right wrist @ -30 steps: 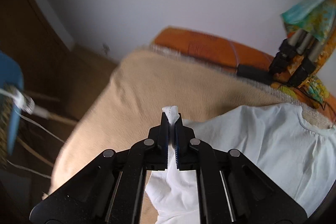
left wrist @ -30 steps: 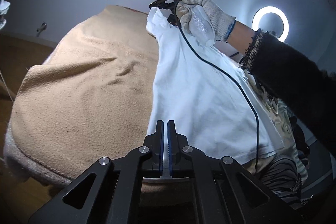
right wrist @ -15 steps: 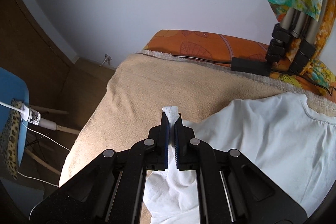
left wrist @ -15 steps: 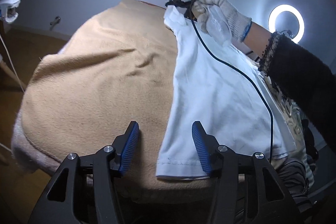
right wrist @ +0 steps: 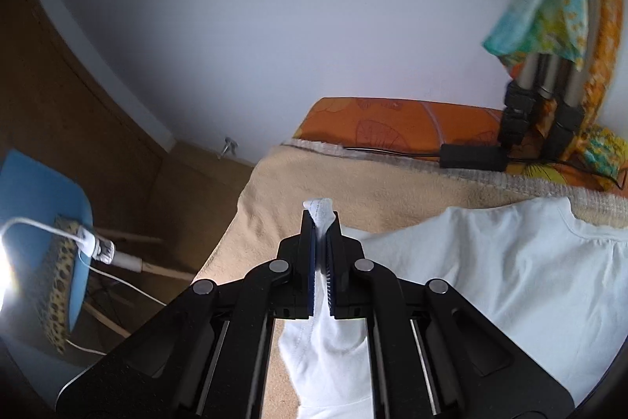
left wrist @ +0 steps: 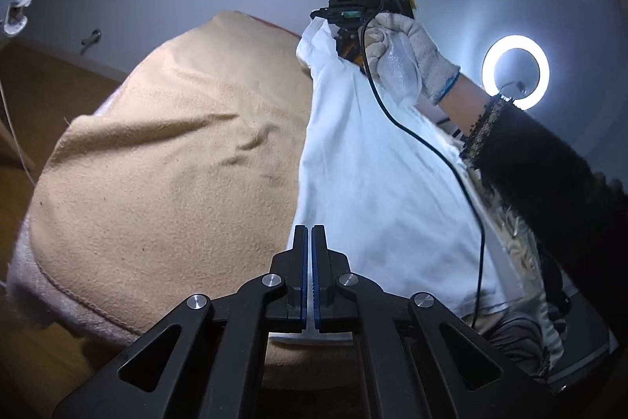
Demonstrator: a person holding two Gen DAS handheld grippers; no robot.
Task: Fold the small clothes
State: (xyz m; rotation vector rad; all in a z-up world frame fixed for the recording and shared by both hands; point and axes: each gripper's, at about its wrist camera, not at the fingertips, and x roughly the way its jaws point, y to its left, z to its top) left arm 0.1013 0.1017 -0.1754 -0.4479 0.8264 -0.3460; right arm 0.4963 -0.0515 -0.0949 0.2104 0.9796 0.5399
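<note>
A white shirt (left wrist: pixel 373 183) lies spread on a beige blanket (left wrist: pixel 176 163), its lower hem nearest the left wrist camera. My left gripper (left wrist: pixel 309 228) is shut at that hem's left corner, and a strip of white cloth shows between the pads. At the far end a gloved hand (left wrist: pixel 408 57) holds my right gripper (left wrist: pixel 320 16), which lifts the shirt's sleeve off the blanket. In the right wrist view the right gripper (right wrist: pixel 322 218) is shut on the sleeve end. White cloth pokes out past its tips, and the shirt (right wrist: pixel 490 281) trails off to the right.
A black cable (left wrist: pixel 431 148) runs from the right gripper across the shirt. A ring light (left wrist: pixel 515 71) glows at the right. Beyond the blanket (right wrist: pixel 392 191) are an orange cushion (right wrist: pixel 392 120), a black adapter (right wrist: pixel 471 156) and tripod legs (right wrist: pixel 541 105). A blue chair (right wrist: pixel 39 222) stands on the floor at left.
The left jaws were shut, stood open around the hem corner half a second ago, and have closed on it again. The right gripper has kept hold of the sleeve and shifted slightly.
</note>
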